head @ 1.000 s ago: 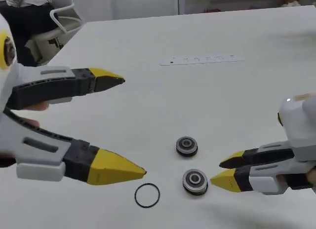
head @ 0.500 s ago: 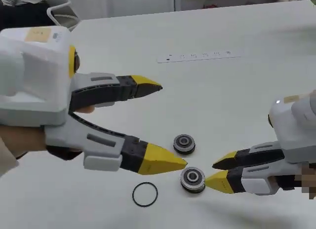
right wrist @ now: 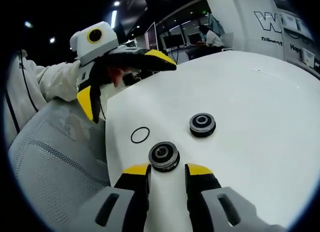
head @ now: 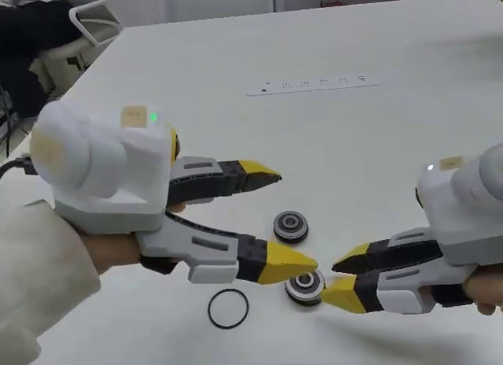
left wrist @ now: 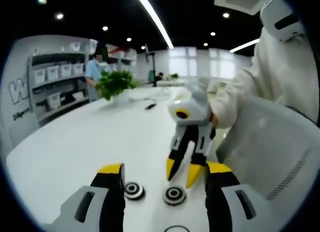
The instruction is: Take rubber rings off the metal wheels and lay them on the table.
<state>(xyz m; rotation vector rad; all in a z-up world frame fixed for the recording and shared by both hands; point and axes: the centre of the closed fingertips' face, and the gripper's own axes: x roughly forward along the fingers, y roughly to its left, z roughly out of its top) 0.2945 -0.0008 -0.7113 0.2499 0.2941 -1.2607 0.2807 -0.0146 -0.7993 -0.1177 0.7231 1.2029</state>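
Right gripper view: near wheel (right wrist: pixel 164 156) flat on bench (right wrist: pixel 250 92), dead ahead, just off tips of right tool (right wrist: pixel 167 168), narrowly parted, holding nothing. From opposite side, left tool (head: pixel 295 219) wide open, empty, lower tip just beside same wheel.

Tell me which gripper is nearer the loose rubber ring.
Left. The left gripper hangs just beside the rubber ring; the right gripper sits beyond the nearer metal wheel from it.

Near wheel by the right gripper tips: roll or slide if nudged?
Near wheel lies flat on the table, so probably slides, not rolls. Looks metal: likely stiff, heavy for its size. Dark outer rim, if rubber, may drag.
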